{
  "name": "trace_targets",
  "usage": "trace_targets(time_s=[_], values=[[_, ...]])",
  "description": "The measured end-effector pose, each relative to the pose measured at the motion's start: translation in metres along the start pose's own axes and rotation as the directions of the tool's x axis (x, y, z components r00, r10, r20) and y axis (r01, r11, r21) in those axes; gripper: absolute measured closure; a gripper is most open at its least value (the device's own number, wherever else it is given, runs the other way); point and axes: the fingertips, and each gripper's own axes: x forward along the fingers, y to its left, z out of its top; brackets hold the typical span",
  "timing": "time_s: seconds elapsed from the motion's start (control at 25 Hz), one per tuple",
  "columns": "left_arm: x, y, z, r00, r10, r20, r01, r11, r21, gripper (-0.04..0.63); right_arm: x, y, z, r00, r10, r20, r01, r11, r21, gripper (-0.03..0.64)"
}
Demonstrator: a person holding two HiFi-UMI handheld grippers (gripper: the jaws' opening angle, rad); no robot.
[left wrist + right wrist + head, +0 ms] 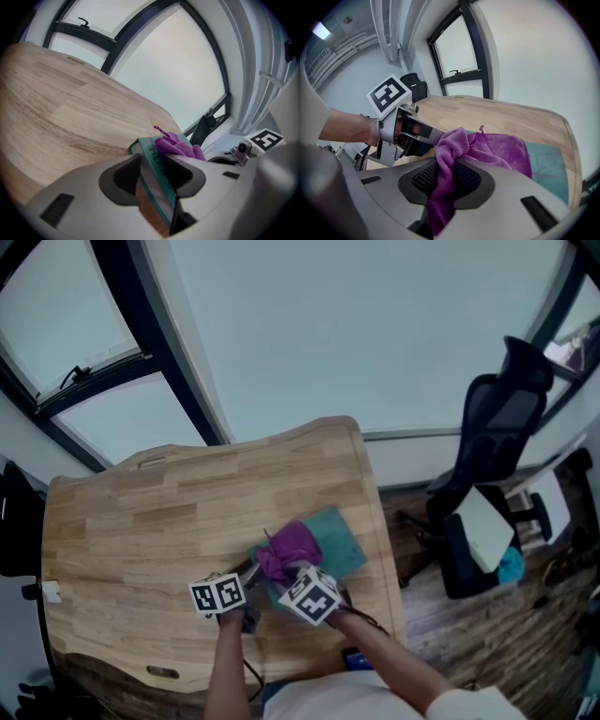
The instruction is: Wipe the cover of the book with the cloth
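Wooden table (141, 521) bears teal book (339, 538) under purple cloth (292, 547).

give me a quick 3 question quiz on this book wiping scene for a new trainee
1. True or false: the purple microfibre cloth lies on the bare light wooden table, clear of the teal book.
2. What do the left tongs clamp? A) the cloth B) the book's edge C) nothing
3. Fill in: the right tongs are shut on the ____.
Key: 1 false, it lies on the book; 2 B; 3 cloth.
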Motion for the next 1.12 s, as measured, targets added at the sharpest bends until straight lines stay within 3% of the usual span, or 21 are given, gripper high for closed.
trace_targets(time_s=[0.32, 1.12], values=[[0.0, 0.001, -0.001, 1.0, -0.003, -0.002, 0.003, 1.0, -0.004, 0.439, 0.002, 0.022, 0.001, 0.995, 0.098, -0.002, -0.098, 0.995, 0.031, 0.543], [0.0, 0.002, 0.0, 1.0, -0.023, -0.013, 0.023, 0.999, -0.027, 0.439, 0.003, 0.032, 0.0, 0.993, 0.118, -0.009, -0.118, 0.993, 0.02, 0.543]])
